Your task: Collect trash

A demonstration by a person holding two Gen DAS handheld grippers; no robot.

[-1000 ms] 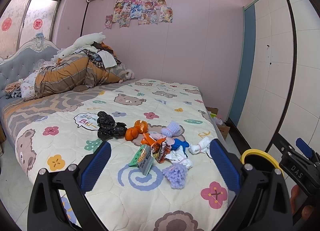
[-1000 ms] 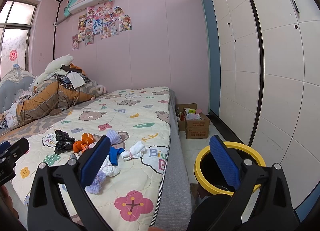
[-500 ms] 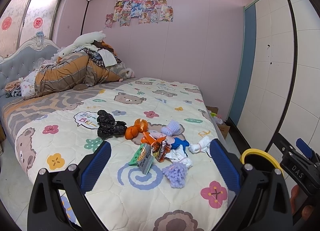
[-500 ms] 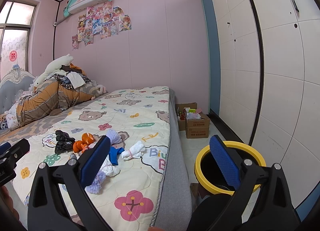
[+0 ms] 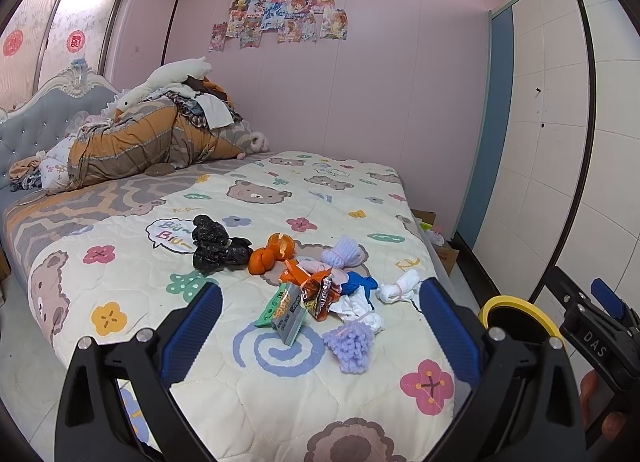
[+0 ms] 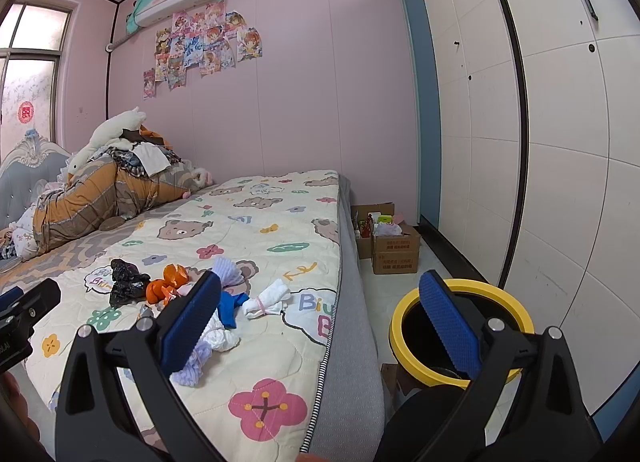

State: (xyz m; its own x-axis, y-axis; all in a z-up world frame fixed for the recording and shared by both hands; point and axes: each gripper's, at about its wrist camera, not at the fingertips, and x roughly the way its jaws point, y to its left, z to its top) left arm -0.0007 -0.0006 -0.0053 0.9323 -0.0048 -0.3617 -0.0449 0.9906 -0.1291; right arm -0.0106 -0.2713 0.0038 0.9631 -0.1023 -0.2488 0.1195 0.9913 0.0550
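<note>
Trash lies in a cluster on the bed: a crumpled black bag (image 5: 214,243), orange peels (image 5: 272,252), snack wrappers (image 5: 316,290) and a green packet (image 5: 285,312), mixed with rolled socks (image 5: 398,288) and a purple yarn ball (image 5: 352,344). My left gripper (image 5: 320,326) is open and empty, held above the bed's near edge in front of the cluster. My right gripper (image 6: 320,316) is open and empty, beside the bed's corner. A yellow-rimmed black bin (image 6: 462,328) stands on the floor right of the bed; it also shows in the left wrist view (image 5: 516,316).
The bed (image 5: 120,302) carries a pile of bedding and clothes (image 5: 152,138) at the headboard end. Cardboard boxes (image 6: 394,248) sit on the floor past the bin. White wardrobe doors (image 6: 560,142) line the right side. The right gripper's body (image 5: 596,336) shows at the left view's right edge.
Both grippers have barely moved; the left view has shifted very slightly. Nothing on the bed has changed.
</note>
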